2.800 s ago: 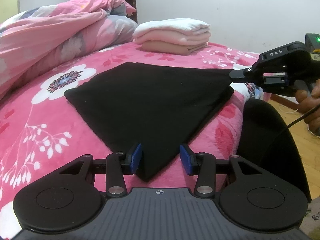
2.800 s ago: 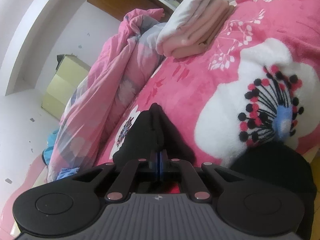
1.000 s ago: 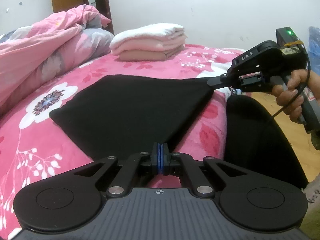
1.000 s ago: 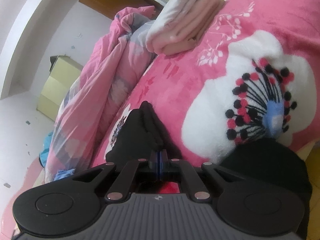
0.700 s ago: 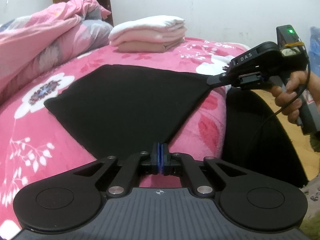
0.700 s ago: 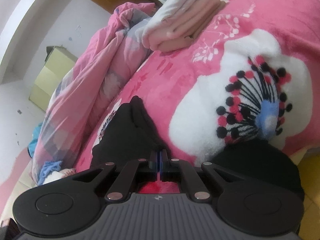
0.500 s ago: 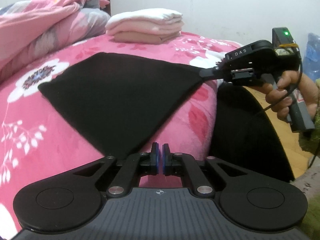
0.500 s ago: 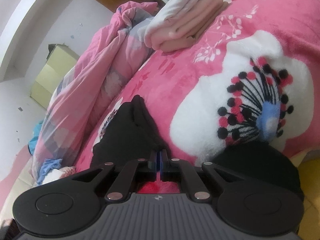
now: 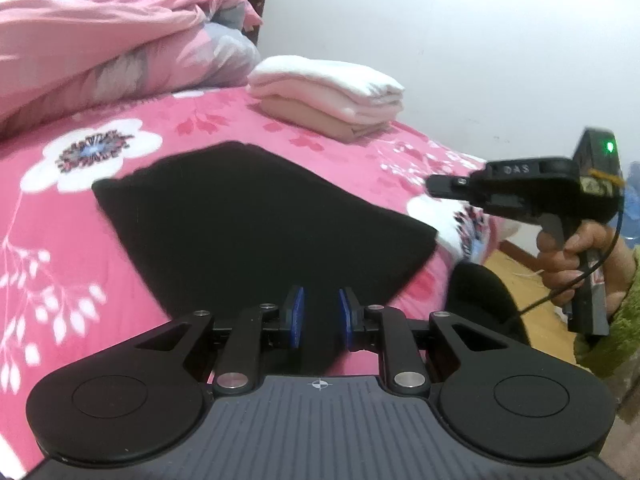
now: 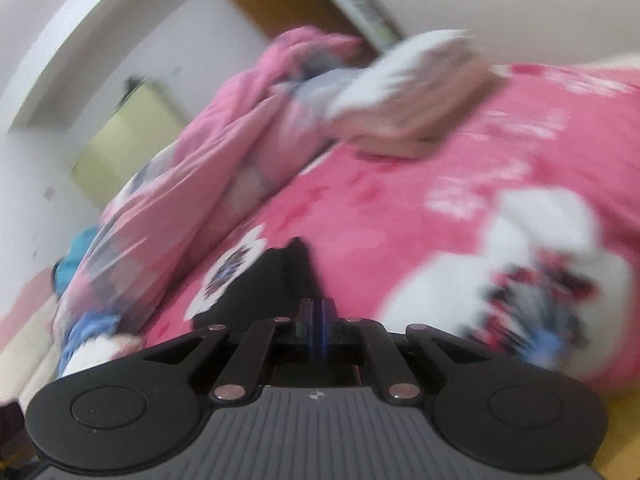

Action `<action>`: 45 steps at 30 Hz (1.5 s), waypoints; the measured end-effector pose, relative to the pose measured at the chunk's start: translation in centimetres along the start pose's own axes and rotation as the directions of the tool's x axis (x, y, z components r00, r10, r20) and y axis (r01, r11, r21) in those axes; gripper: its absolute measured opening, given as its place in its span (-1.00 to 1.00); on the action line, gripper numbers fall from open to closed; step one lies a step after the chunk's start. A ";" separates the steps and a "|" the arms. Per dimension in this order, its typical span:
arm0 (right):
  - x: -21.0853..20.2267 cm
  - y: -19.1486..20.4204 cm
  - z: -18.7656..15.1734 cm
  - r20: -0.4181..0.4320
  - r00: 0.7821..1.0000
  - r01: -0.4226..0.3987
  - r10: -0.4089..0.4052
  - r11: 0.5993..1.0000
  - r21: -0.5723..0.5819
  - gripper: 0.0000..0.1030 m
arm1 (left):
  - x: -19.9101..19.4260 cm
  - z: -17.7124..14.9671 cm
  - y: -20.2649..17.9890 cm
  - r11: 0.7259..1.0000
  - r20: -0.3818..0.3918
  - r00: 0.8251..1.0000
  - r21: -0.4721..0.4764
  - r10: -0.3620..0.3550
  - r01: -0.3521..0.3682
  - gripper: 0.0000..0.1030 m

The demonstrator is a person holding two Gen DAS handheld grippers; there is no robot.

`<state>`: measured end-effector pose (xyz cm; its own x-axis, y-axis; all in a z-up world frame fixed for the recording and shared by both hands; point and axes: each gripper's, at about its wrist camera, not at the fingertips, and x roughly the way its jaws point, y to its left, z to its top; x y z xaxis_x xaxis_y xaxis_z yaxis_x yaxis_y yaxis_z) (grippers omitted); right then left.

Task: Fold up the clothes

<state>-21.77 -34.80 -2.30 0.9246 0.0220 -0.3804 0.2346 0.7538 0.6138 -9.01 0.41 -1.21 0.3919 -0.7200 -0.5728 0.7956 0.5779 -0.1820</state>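
Note:
A black cloth (image 9: 256,216) lies flat on the pink floral bed (image 9: 52,248). My left gripper (image 9: 321,316) hovers at the cloth's near edge. Its jaws are opening, and the blue pads (image 9: 297,316) stand apart without pressing the fabric seen between them. My right gripper (image 9: 430,184), held by a hand (image 9: 568,256), hangs above and apart from the cloth's right corner (image 9: 428,236). It is shut, with nothing seen in its tip. The right wrist view is blurred: there the right gripper (image 10: 318,320) is shut and the black cloth (image 10: 280,280) lies beyond its tips.
A stack of folded white, pink and tan clothes (image 9: 328,96) (image 10: 412,108) sits at the far side of the bed. A bunched pink duvet (image 9: 100,40) fills the far left. A black rounded object (image 9: 476,296) stands beside the bed over a wooden floor (image 9: 516,272).
The cloth was stretched taut between both shut grippers; now it lies flat on the bed. The left jaws have parted, and the right gripper has come off the corner and risen.

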 end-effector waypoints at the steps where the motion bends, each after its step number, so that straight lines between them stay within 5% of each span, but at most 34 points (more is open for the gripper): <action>1: 1.0 0.5 0.3 -0.020 1.000 -0.018 0.018 1.000 -0.025 -0.92 | 0.3 0.1 0.1 1.000 0.000 1.000 -0.001 0.002 -0.002 -0.64; 9: 10.2 2.7 4.4 -0.196 0.976 -0.133 0.097 0.975 -0.179 -0.91 | 2.7 -0.9 1.3 0.999 -0.079 0.997 -0.030 0.016 -0.018 -0.64; 13: 15.0 2.2 6.0 -0.308 0.941 -0.196 0.142 0.969 -0.152 -0.80 | 2.6 -1.5 1.8 0.999 -0.068 0.998 -0.051 -0.001 -0.002 -0.64; 19: 20.2 1.3 7.7 -0.395 0.910 -0.181 0.125 0.978 -0.108 -0.57 | 2.6 -1.9 2.3 0.998 -0.062 0.998 -0.053 -0.020 0.017 -0.63; 23: 22.1 1.0 7.7 -0.429 0.890 -0.209 0.154 0.974 -0.084 -0.68 | 2.3 -2.2 2.5 0.998 -0.056 0.998 -0.060 -0.030 0.027 -0.63; 24: 22.2 0.8 7.6 -0.423 0.891 -0.213 0.163 0.974 -0.073 -0.94 | 2.3 -2.3 2.6 0.998 -0.054 0.998 -0.064 -0.032 0.028 -0.63; 29: 22.1 0.7 7.5 -0.386 0.916 -0.166 0.109 0.979 -0.117 -0.94 | 2.0 -2.4 2.7 0.997 -0.048 0.998 -0.069 -0.037 0.033 -0.63; 39: 24.6 1.8 9.5 -0.430 0.894 -0.193 0.124 0.974 -0.122 -0.66 | 1.7 -2.8 2.8 0.998 -0.042 0.999 -0.049 -0.028 0.026 -0.63; 41: 25.8 1.5 9.4 -0.441 0.890 -0.190 0.116 0.973 -0.128 -0.77 | 1.7 -2.8 2.9 0.998 -0.042 0.999 -0.051 -0.028 0.025 -0.63; 42: 26.3 1.2 9.3 -0.430 0.897 -0.174 0.096 0.974 -0.144 -0.99 | 1.7 -2.8 2.8 0.998 -0.041 0.999 -0.051 -0.029 0.027 -0.63; 45: 27.2 -0.2 9.2 -0.422 0.901 -0.161 0.100 0.981 -0.109 -1.00 | 1.9 -2.7 2.7 0.998 -0.042 0.999 -0.049 -0.033 0.031 -0.63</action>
<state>6.09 -40.35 -6.38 0.7297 0.3728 -0.5733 0.0489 0.8078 0.5874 -7.34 1.63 -4.95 0.3456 -0.7217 -0.5998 0.7838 0.5735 -0.2384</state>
